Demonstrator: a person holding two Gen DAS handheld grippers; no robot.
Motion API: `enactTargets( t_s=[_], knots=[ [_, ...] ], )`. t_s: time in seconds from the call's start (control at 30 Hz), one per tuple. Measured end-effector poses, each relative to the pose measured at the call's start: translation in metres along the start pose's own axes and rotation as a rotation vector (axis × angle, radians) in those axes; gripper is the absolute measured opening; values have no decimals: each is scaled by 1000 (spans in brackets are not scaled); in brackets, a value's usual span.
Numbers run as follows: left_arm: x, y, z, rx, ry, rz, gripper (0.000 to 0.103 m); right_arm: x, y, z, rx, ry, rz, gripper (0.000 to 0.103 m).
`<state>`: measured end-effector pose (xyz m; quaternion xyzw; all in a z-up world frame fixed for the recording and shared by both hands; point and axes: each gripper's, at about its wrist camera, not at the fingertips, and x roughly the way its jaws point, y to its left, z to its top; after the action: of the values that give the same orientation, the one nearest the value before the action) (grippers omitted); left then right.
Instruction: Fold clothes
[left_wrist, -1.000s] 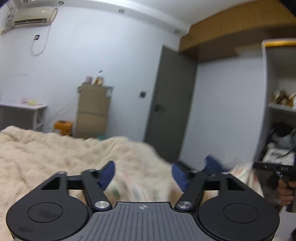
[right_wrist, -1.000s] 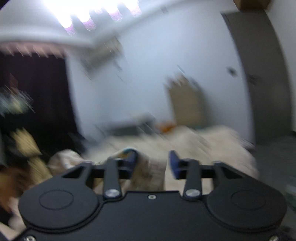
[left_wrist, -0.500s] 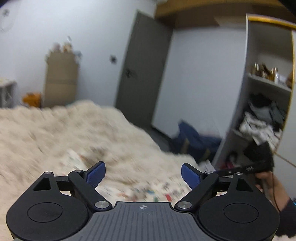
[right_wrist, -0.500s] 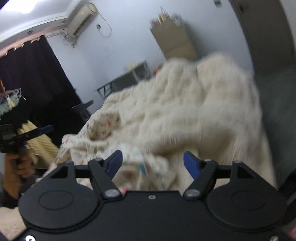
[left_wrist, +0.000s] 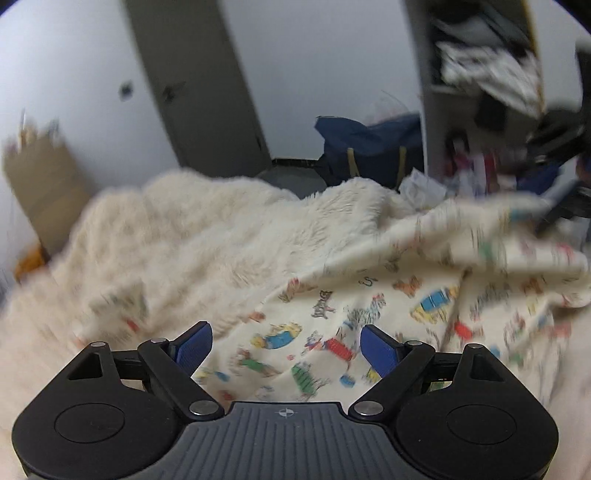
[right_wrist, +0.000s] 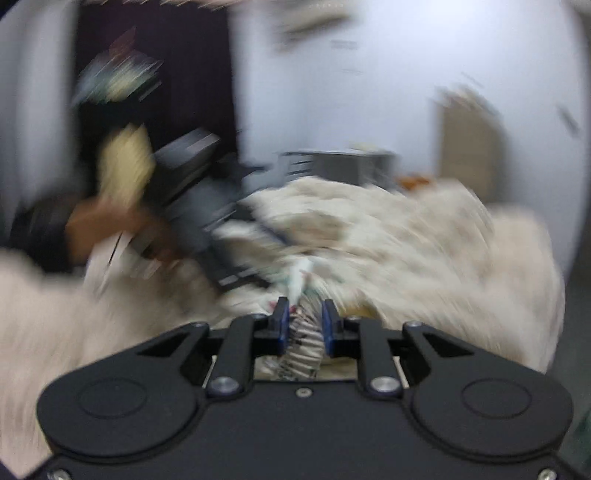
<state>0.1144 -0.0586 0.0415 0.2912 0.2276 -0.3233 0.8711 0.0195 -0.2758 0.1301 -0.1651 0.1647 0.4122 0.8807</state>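
A cream garment with a colourful cartoon print (left_wrist: 369, 314) lies spread over the fluffy cream blanket (left_wrist: 192, 236). My left gripper (left_wrist: 286, 343) hovers open just above it, blue pads wide apart with the cloth showing between them. In the heavily blurred right wrist view, my right gripper (right_wrist: 305, 328) is shut on a bunched, striped-looking fold of the garment (right_wrist: 304, 339). The right gripper (left_wrist: 561, 206) also appears at the far right of the left wrist view, lifting the garment's far edge. A hand with the other gripper (right_wrist: 177, 206) is smeared at the left.
A grey door (left_wrist: 192, 81) and a dark blue bag (left_wrist: 369, 151) stand beyond the bed. An open shelf stuffed with clothes (left_wrist: 491, 74) is at the right, a cardboard box (left_wrist: 44, 184) at the left. The blanket (right_wrist: 424, 236) fills the right wrist view.
My left gripper dropped and tilted down over the printed garment, staying open. My right gripper went from open to shut on the cloth and is moving fast, blurring its view.
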Motion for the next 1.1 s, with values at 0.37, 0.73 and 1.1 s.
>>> enactTargets(
  t_s=[0.37,0.73,1.1],
  knots=[
    [-31,-26,10,187,-44,-74,90,-19,8,6,9,62,65,64],
    [-10,-9,-2,2,-15,-137,90,9,-140,-75,1000,-61,83,54],
    [-11,15,-22,-148,-1,-170,90,77,-146,-56,1021,-2,242,32]
  ],
)
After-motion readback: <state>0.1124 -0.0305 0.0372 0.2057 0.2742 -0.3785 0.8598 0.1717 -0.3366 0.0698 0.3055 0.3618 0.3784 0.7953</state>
